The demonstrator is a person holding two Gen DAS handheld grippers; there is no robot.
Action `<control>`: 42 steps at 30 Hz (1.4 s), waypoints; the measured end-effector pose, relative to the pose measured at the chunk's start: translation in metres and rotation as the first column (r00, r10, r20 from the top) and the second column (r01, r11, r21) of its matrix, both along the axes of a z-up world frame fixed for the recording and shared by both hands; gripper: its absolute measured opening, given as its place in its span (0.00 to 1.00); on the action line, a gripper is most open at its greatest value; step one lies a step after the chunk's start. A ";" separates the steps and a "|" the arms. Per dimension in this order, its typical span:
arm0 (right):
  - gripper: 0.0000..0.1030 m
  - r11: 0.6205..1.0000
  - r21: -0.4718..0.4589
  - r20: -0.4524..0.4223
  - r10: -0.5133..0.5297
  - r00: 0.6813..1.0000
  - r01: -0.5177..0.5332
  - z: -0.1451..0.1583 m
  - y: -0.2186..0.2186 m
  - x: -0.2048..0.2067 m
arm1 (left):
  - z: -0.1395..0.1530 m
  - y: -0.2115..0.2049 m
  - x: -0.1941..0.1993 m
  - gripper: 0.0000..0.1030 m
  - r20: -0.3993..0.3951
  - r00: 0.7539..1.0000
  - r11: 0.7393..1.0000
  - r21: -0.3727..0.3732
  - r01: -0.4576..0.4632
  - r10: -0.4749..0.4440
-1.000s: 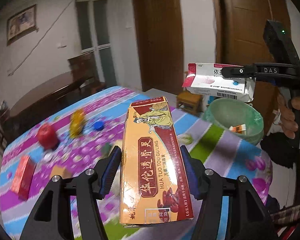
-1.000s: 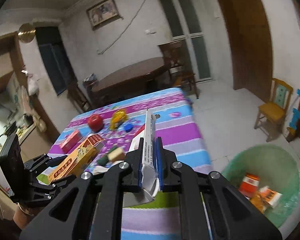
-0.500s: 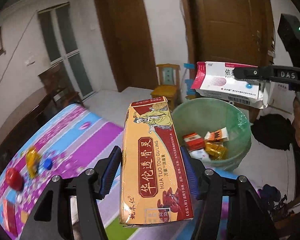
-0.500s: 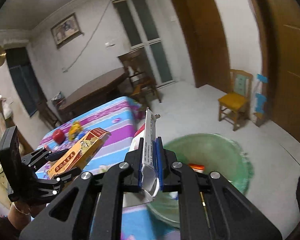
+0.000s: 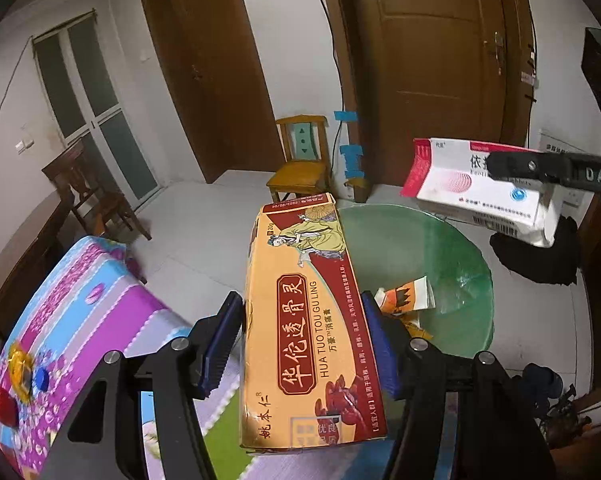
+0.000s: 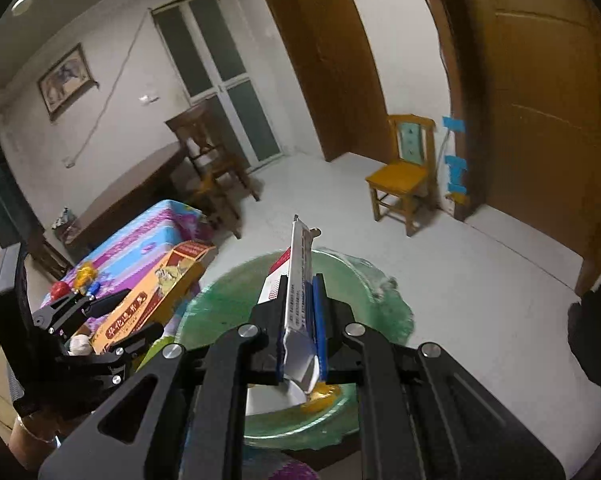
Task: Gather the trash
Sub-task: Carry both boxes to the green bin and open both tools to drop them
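My left gripper is shut on a long orange and red medicine box, held over the table edge beside the green trash bin. The box also shows in the right wrist view. My right gripper is shut on a flat white and red medicine box, held above the bin. In the left wrist view this white box hangs over the bin's far right rim. Some packets lie inside the bin.
The table with a purple and blue flowered cloth holds a red ball, a yellow item and a blue cap. A small yellow chair stands by the brown doors. A dark bag lies on the floor.
Both grippers have swung right from over the table toward the bin, still holding their boxes. The bin now lies under the right gripper and just ahead of the left one.
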State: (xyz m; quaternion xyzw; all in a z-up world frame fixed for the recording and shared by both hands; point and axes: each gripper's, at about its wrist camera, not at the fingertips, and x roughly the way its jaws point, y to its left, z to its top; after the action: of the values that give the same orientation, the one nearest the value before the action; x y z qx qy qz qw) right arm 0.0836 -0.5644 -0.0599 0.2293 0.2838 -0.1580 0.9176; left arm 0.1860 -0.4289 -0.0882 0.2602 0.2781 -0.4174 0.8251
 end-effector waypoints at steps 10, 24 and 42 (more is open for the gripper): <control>0.09 0.999 -0.041 -0.027 -0.002 1.000 0.001 -0.006 0.005 0.003 | -0.017 -0.024 0.007 0.59 0.027 1.000 0.999 0.038 -0.001 0.000; 0.10 0.998 -0.049 -0.023 0.035 0.999 -0.036 -0.006 0.014 0.033 | -0.020 -0.027 0.011 0.59 0.041 0.999 0.999 0.049 -0.005 0.003; 0.21 0.998 -0.056 -0.057 0.011 0.998 -0.014 -0.016 0.010 0.033 | -0.023 -0.025 0.012 0.74 0.084 0.996 0.998 0.062 -0.028 0.023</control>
State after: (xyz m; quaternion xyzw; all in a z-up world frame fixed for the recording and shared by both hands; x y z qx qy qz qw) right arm 0.1166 -0.5543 -0.0756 0.1971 0.3068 -0.1664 0.9161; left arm 0.1984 -0.4538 -0.1117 0.2996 0.2601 -0.3866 0.8326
